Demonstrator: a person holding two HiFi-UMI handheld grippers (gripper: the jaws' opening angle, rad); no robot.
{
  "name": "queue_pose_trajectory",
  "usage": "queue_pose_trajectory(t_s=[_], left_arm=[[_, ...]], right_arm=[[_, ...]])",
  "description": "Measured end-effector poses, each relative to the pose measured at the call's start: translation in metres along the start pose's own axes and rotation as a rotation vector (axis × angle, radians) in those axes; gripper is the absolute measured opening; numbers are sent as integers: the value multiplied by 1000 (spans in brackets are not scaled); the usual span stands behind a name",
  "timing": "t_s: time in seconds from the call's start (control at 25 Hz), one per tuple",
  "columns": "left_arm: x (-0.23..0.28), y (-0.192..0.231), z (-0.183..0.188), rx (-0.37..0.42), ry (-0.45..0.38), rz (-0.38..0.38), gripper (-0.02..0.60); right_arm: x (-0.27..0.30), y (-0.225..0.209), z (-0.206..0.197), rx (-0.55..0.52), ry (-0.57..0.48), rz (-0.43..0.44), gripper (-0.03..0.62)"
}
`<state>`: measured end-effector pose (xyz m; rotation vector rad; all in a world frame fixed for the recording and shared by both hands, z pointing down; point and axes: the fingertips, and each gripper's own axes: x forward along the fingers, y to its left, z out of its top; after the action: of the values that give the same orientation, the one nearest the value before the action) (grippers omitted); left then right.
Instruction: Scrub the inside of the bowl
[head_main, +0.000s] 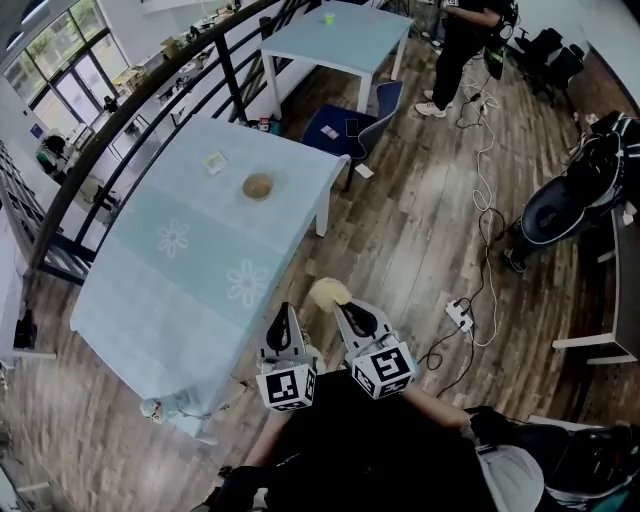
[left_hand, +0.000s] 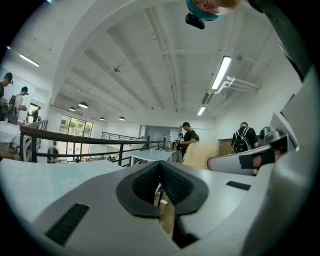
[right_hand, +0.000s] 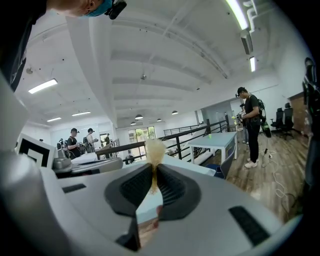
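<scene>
A brown bowl (head_main: 258, 186) stands on the long table with the pale blue flowered cloth (head_main: 190, 270), far ahead of both grippers. My right gripper (head_main: 352, 312) is shut on a pale yellow fibrous scrubber (head_main: 329, 292), whose tuft sticks out past the fingertips (right_hand: 154, 149). My left gripper (head_main: 283, 320) is beside it, shut with nothing in it (left_hand: 161, 167). Both are held off the table's near right corner, over the wooden floor. The left gripper view shows the scrubber (left_hand: 202, 154) to its right. The bowl's inside is too small to make out.
A small white packet (head_main: 214, 162) lies on the table beyond the bowl. A black railing (head_main: 150, 95) runs along the table's far side. A second table (head_main: 335, 38), a blue chair (head_main: 360, 125), a standing person (head_main: 465, 45), a power strip (head_main: 460, 315) with cables and a stroller (head_main: 565, 205) are around.
</scene>
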<state>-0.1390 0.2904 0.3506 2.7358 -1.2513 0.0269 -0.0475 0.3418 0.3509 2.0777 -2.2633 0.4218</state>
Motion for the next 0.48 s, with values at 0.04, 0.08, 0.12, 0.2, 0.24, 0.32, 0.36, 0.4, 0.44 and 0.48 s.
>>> queue_pose_trajectory(t_s=[0.04,0.08,0.12,0.2,0.24,0.32,0.36,0.4,0.44,0.48], left_arm=[[10,4,2,2,-4,-11,14],[20,8,5,5,-6,-22,14],[28,13,7,8,-7,-31,14],[44,22,11,9,-8,-47,14],[52,28,13,10,-7,-53,14],[67,39,17,11,-5,-66,14],[74,44,18,13,-4,-72,14],[81,49,19,15,-3,-77,14],[87,53,20,16,-2,-81,14],[92,58,21,16,-2,-84,14]], right_arm=[[9,-3,3,1,-2,-9,38],[18,-6,5,1,-5,-18,38],[26,-8,8,1,-9,-28,38],[43,-13,16,1,-16,-48,38],[51,-14,19,2,-19,-56,38],[67,-15,24,2,-23,-64,38],[75,-16,26,1,-24,-67,38],[83,-16,27,1,-25,-71,38],[90,-17,29,2,-23,-74,38],[98,-17,30,2,-20,-76,38]])
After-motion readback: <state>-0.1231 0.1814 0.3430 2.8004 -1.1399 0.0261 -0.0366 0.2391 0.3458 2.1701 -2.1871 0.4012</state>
